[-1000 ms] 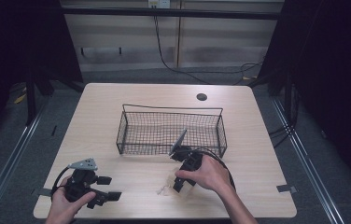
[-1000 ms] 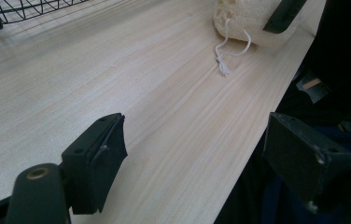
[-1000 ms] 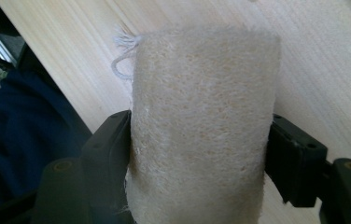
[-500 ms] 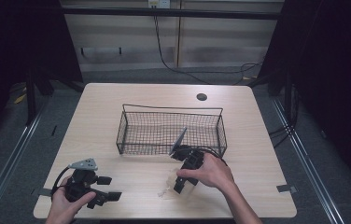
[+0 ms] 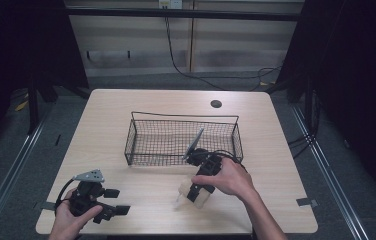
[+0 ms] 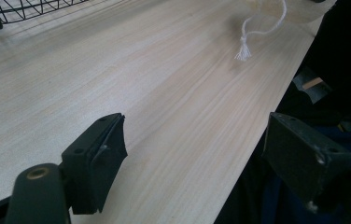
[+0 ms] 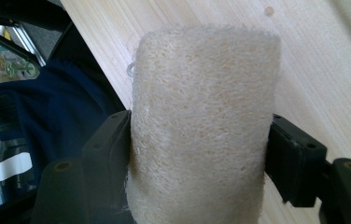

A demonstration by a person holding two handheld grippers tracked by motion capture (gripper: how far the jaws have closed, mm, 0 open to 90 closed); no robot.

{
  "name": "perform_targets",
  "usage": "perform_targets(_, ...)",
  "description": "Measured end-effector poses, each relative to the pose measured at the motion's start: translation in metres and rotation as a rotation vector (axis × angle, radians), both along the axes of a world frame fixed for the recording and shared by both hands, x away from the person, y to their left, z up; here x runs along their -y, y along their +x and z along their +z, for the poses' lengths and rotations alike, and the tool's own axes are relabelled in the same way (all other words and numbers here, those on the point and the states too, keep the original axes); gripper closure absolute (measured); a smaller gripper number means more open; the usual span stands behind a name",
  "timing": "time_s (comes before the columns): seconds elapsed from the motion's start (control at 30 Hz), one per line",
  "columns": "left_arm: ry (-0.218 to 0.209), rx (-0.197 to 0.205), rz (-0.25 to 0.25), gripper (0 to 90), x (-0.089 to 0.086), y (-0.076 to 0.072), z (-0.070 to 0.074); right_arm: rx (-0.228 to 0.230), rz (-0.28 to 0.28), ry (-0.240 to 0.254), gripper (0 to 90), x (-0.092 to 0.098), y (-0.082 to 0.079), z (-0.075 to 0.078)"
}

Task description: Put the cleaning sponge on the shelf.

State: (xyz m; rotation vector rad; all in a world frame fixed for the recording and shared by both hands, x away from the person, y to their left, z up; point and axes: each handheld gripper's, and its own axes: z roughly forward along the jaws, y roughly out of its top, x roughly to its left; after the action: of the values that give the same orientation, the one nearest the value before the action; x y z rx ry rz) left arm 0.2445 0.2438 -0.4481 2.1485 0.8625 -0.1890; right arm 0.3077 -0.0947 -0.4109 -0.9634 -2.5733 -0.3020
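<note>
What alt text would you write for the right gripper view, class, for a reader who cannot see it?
A pale, fibrous loofah stands clamped between the right gripper's two black jaws, over a light wooden table. Dark blue cloth shows at the left, past the table's edge.

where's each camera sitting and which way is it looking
High view: above the near table edge, looking forward and down; both forearms, left gripper, right gripper, basket.
Left gripper view: on that gripper, along its open jaws over the table.
Right gripper view: along jaws clamping the loofah.
Shared: loofah, table.
</note>
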Motion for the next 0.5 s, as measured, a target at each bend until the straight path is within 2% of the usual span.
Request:
perform_targets(0.27,-0.011,-0.003,0.002,18.9,-0.001,0.0,0.0,0.018,-0.012,-0.004,29.8,0.002,0.001,0.01)
perform_targets(0.5,-0.015,-0.003,-0.007,17.6,-0.001,0.0,0.0,0.033,-0.029,0.012,29.9,0.007,0.003,0.02)
